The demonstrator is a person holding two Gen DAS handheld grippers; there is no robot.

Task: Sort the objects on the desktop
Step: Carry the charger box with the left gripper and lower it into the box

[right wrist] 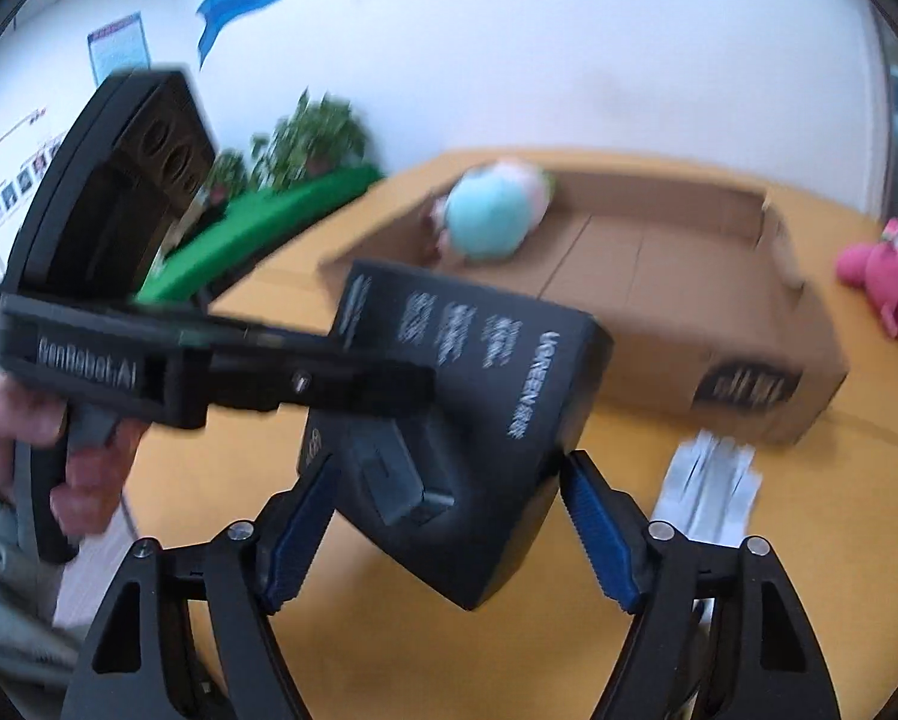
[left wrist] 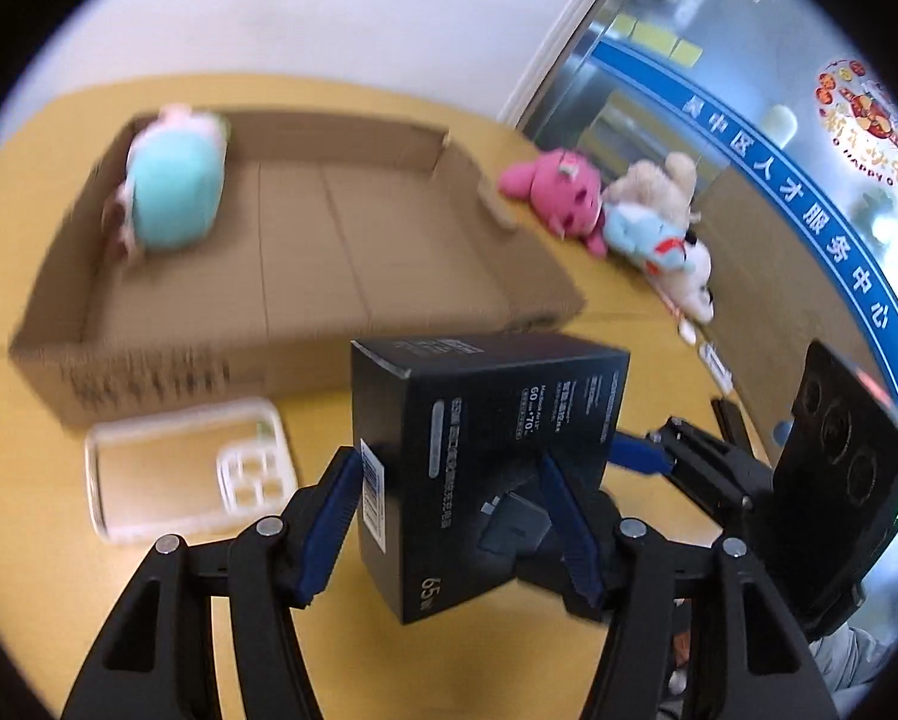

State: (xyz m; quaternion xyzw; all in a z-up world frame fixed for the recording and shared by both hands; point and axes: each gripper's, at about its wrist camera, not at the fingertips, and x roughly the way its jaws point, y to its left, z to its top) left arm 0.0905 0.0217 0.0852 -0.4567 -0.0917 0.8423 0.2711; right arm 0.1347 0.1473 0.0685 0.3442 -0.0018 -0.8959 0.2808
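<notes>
Claws [left wrist: 449, 516] grip box [left wrist: 484, 450]; carton [left wrist: 305, 324] holds plush [left wrist: 170, 186].

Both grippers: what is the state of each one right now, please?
Left gripper: jaws closed on the black box.
Right gripper: jaws closed on the same black box.

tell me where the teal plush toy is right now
The teal plush toy lies inside the cardboard tray, at its far-left corner in the left wrist view, well apart from the pink plush outside the tray's right end.
</notes>
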